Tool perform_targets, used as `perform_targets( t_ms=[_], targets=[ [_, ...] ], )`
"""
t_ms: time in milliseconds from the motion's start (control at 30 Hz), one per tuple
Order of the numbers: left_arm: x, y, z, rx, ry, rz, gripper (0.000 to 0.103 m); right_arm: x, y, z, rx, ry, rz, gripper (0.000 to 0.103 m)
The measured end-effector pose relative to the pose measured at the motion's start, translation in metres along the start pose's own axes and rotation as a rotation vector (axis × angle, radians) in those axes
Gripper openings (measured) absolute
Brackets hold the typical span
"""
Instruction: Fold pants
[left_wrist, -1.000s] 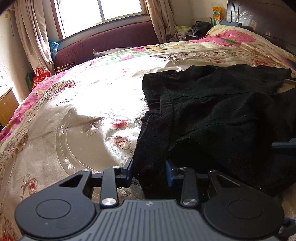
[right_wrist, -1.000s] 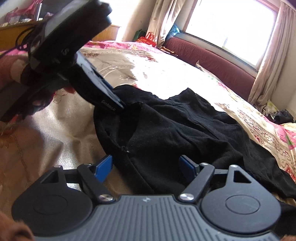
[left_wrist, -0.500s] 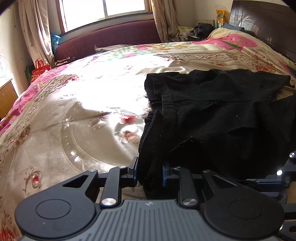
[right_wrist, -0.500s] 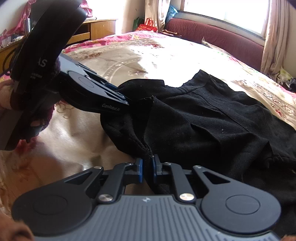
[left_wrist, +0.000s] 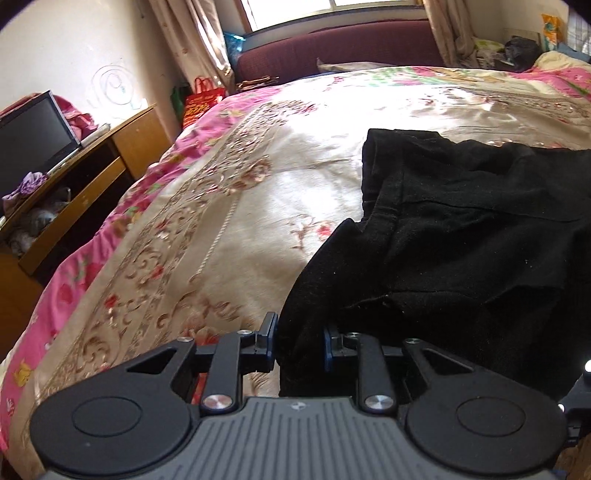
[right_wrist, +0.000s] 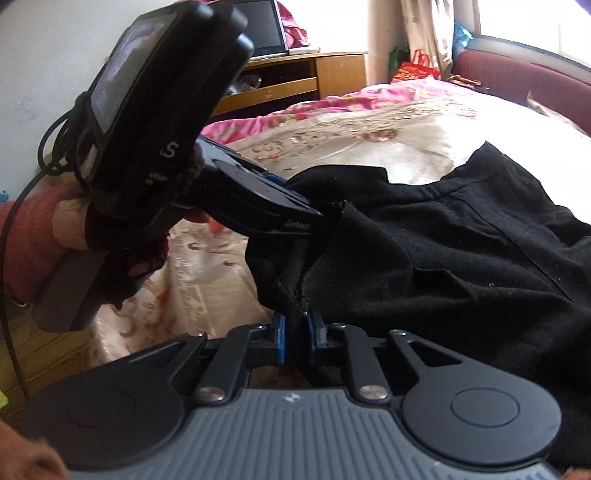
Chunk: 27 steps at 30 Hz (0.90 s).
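Left wrist, black pants (left_wrist: 461, 236), rumpled, bunched edge

The black pants (left_wrist: 461, 229) run off the right edge, their legs perhaps bunched beyond view.

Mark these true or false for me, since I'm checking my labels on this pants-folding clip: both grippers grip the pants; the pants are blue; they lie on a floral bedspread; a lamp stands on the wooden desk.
1. Both the left gripper and the right gripper pinch the pants. True.
2. The pants are blue. False: black.
3. They lie on a floral bedspread. True.
4. A lamp stands on the wooden desk. False: a dark screen does.
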<state>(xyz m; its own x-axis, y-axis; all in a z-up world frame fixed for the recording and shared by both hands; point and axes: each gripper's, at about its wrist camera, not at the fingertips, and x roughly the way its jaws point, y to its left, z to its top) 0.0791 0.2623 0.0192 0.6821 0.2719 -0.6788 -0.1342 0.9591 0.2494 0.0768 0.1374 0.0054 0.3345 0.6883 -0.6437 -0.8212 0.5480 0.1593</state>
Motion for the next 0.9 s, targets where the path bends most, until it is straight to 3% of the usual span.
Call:
perform_targets(
  t_ms=[133, 233, 333, 433, 567, 667, 800, 900],
  targets=[
    [-0.015, -0.002, -0.009, 0.004, -0.017, 0.023, 0.042, -0.021, -0.001, 0.003, 0.046, -0.046, 0.038, 0.018],
    [-0.028, -0.015, -0.006, 0.044, -0.044, 0.044, 0.042, -0.063, -0.020, -0.010, 0.104, -0.093, 0.004, 0.021],
    [-0.042, -0.027, -0.004, 0.062, -0.078, 0.047, 0.043, -0.110, -0.053, -0.034, 0.196, -0.121, -0.118, 0.025],
    [-0.059, -0.042, -0.001, 0.057, -0.114, 0.019, 0.043, -0.161, -0.098, -0.072, 0.330, -0.128, -0.297, 0.025],
    [-0.083, -0.094, 0.006, 0.123, -0.159, -0.103, 0.043, -0.223, -0.151, -0.131, 0.513, -0.144, -0.523, 0.028],
    [-0.093, -0.159, 0.012, 0.217, -0.175, -0.255, 0.045, -0.258, -0.188, -0.175, 0.661, -0.158, -0.648, 0.030],
    [-0.097, -0.249, 0.022, 0.321, -0.170, -0.454, 0.046, -0.286, -0.227, -0.217, 0.829, -0.213, -0.711, 0.030],
    [-0.100, -0.314, 0.030, 0.408, -0.167, -0.552, 0.046, -0.296, -0.256, -0.233, 0.931, -0.274, -0.705, 0.030]
  ],
)
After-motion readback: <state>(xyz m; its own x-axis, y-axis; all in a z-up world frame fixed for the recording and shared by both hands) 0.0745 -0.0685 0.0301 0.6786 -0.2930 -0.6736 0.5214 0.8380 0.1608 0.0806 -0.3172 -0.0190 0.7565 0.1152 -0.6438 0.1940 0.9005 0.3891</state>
